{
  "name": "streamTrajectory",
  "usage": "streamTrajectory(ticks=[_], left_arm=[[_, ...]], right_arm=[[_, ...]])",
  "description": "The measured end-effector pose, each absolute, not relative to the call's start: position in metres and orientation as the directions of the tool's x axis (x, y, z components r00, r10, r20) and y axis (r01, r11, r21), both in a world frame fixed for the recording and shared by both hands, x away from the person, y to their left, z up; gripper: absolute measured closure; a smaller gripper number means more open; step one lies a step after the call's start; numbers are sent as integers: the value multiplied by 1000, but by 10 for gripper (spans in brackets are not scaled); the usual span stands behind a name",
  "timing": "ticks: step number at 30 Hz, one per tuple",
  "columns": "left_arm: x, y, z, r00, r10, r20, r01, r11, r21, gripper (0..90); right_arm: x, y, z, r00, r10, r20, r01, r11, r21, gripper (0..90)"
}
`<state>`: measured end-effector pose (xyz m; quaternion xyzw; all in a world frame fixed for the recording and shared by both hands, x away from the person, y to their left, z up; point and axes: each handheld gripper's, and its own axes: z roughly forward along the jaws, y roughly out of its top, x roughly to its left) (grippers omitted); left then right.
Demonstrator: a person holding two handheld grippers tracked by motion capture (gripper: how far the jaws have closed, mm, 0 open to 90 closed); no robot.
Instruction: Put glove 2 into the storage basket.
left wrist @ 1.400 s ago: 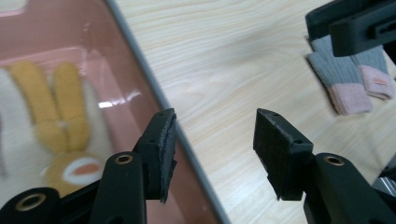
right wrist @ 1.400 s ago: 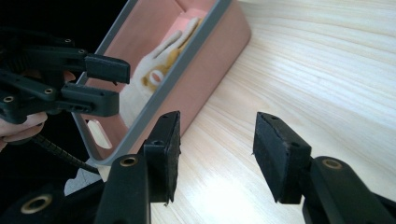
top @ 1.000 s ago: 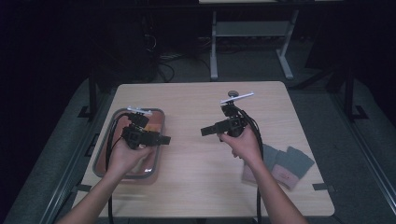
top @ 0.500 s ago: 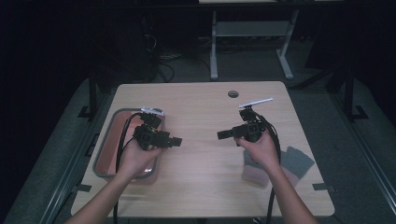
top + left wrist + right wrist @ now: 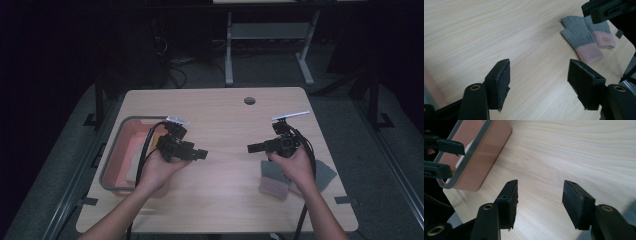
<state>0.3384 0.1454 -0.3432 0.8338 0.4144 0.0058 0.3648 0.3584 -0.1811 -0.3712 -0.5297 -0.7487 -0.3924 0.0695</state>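
A light wood-grain tabletop [image 5: 225, 120] with rounded corners sits in the middle of the high view, a small round hole [image 5: 249, 100] near its far edge, right of centre. At the left of the frame a pink tray [image 5: 131, 140] with a grey rim lies flat on it, close to the left edge. At the lower right a pair of grey knitted gloves [image 5: 272, 175] with pink cuffs lies flat near the right edge; in the left gripper view the two gloves [image 5: 586, 37] lie side by side, touching, at the upper right of the frame.
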Motion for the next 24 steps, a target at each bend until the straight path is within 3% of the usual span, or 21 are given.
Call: streamTrajectory(ticks=[24], left_arm=[[330,104,-358,703,635,-320,657,-407,635,281]], right_arm=[[338,-238,-396,-351,829,436,869,116,481,450]])
